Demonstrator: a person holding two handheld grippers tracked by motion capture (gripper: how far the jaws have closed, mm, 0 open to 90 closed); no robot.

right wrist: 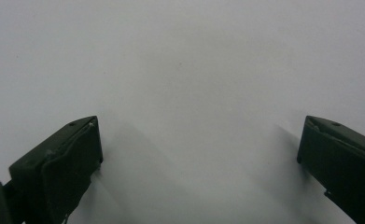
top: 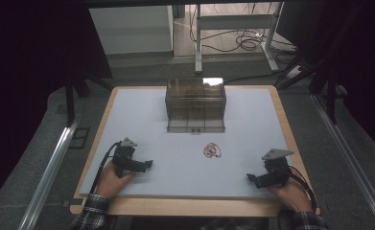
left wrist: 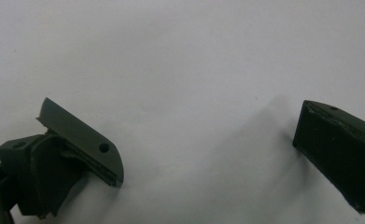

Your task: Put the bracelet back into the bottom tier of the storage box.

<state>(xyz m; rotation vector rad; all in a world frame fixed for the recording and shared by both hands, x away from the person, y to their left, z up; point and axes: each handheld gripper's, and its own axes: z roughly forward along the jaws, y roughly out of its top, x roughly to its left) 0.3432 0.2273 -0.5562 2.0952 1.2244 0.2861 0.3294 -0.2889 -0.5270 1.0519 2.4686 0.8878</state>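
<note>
The small coiled necklace or bracelet [top: 212, 150] lies loose on the pale mat [top: 185, 167], a little right of centre in the high view and just below the smoky clear plastic drawer box [top: 195, 104] that stands at the mat's upper middle. It is a tangled heap of reddish-gold loops with no clear long axis and no pointing end (too small to tell chain from beads). From the right gripper [top: 250, 178], at the lower right of the frame, the heap sits up and to the left; from the left gripper [top: 148, 164], at the lower left, it sits up and to the right. The right one looks slightly nearer, so I judge it the likelier to reach. Both grippers rest on the mat with jaws spread wide and nothing between them, each pointing inward toward the centre.
</note>
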